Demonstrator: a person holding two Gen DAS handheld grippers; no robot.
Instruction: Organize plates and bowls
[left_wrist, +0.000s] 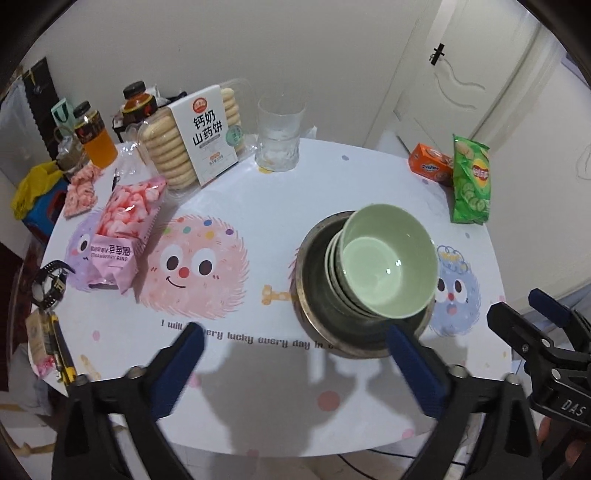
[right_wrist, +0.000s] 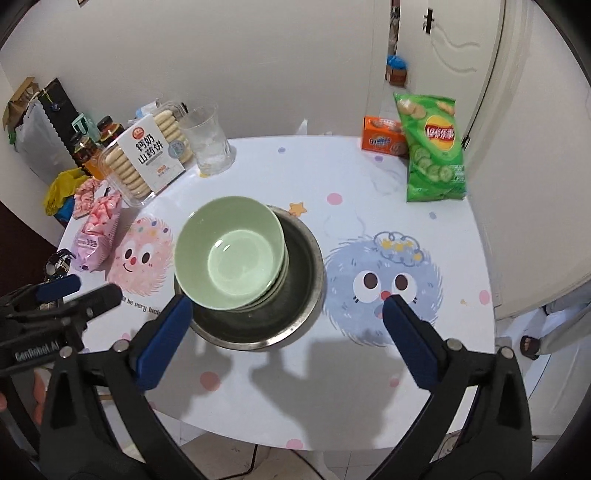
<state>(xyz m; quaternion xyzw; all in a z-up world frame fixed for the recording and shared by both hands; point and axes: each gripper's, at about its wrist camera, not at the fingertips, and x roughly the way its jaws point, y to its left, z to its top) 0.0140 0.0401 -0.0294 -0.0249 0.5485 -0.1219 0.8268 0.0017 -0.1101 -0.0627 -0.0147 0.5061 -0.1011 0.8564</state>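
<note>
With the green bowls (right_wrist: 236, 254) sitting nested in the steel basin (right_wrist: 299, 288) mid-table (right_wrist: 332, 387), the left gripper (left_wrist: 295, 354) and right gripper (right_wrist: 284, 332) are hovering wide open and empty, so stacking is looking finished.

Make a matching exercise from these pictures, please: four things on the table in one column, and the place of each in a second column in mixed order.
Things
1. green bowls
2. chips bag
3. glass
4. pink snack bag

Places
A. at the far edge, beside the biscuit box
B. stacked inside the metal basin
C. lying on the left side of the table, on the purple cartoon creature
D. at the far right, next to the orange box

Pairs: 1-B, 2-D, 3-A, 4-C
</note>
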